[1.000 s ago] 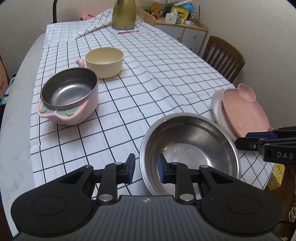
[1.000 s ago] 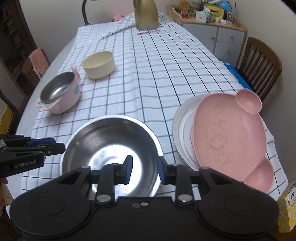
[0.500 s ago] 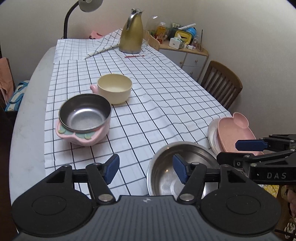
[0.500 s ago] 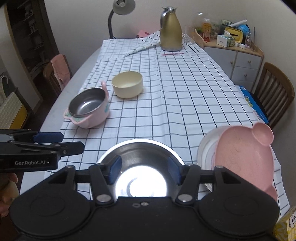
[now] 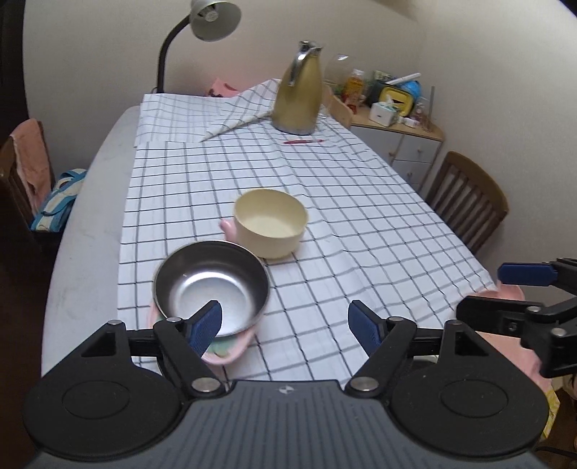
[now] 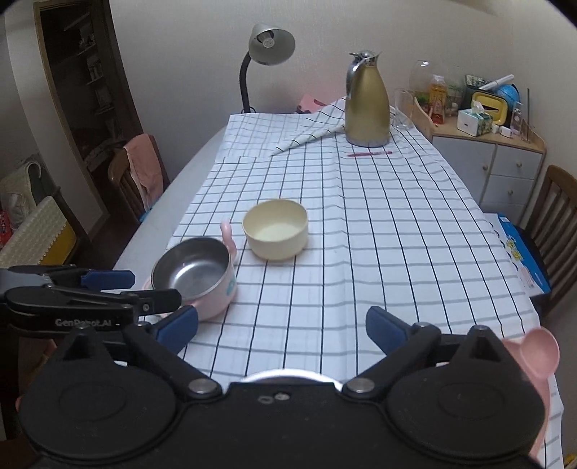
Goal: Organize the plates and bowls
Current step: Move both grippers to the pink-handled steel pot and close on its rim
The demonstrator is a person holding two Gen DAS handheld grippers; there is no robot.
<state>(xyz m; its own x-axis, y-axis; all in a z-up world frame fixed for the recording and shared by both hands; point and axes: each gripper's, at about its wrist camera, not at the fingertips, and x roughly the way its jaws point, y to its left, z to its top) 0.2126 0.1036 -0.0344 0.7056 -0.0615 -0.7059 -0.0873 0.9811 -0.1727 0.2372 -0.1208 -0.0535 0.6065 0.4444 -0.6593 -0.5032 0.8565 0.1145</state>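
Note:
A pink bowl with a steel liner (image 5: 211,285) (image 6: 194,276) sits at the table's near left. A cream bowl (image 5: 270,227) (image 6: 276,229) stands just behind it. My left gripper (image 5: 285,324) is open and empty, raised above the table's near edge. My right gripper (image 6: 281,330) is open and empty, beside it. The pink bear-shaped plate (image 6: 537,357) shows only an ear at the right. Only a sliver of the large steel bowl's rim (image 6: 285,376) shows under my right gripper.
A checked cloth (image 5: 324,202) covers the table. A gold jug (image 5: 297,90), a red pen (image 5: 303,141) and a desk lamp (image 5: 212,18) are at the far end. Wooden chairs (image 5: 465,198) and a drawer cabinet (image 6: 487,169) stand on the right.
Both grippers have opened wide and lifted up and back from the large steel bowl. The bowl and plates have dropped almost out of view.

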